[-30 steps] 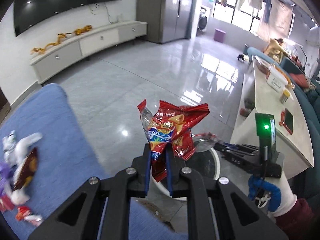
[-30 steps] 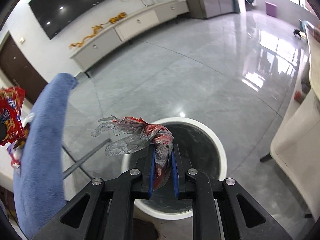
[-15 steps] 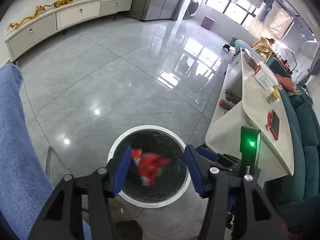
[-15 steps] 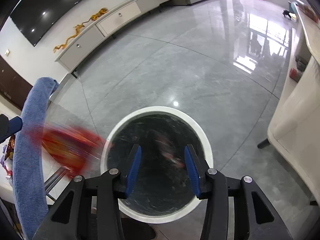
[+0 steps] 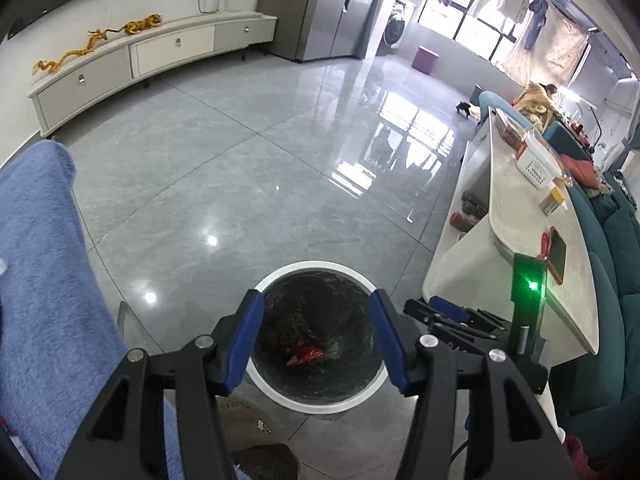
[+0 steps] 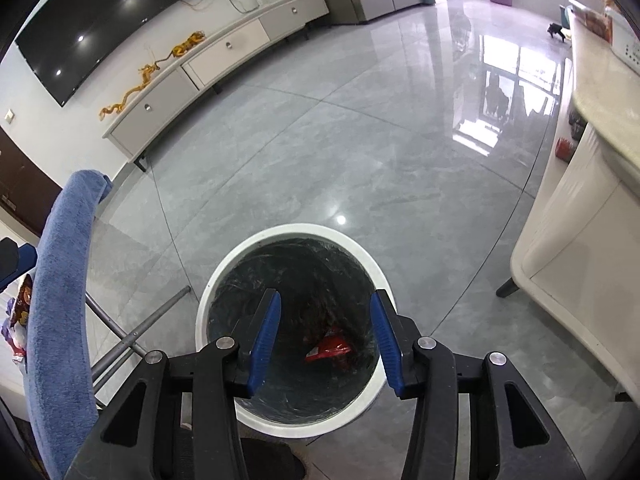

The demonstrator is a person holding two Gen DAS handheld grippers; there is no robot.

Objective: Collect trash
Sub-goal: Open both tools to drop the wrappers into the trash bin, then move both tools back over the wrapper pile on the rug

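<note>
Both my left claw (image 5: 316,334) and right claw (image 6: 325,334) hang wide and empty over the bin (image 6: 224,276), wrapper (image 6: 330,347) inside; next I fetch more trash.

floor (image 6: 360,152): glossy grey tile | on it: white-rimmed bin (image 6: 224,280), TV cabinet (image 6: 224,56), purple stool (image 5: 427,60), possibly

Glossy grey floor tiles (image 5: 248,168) fill the frame's middle, a white TV cabinet (image 5: 152,56) lines the upper-left wall, and bright windows (image 5: 500,12) glare upper right.
</note>
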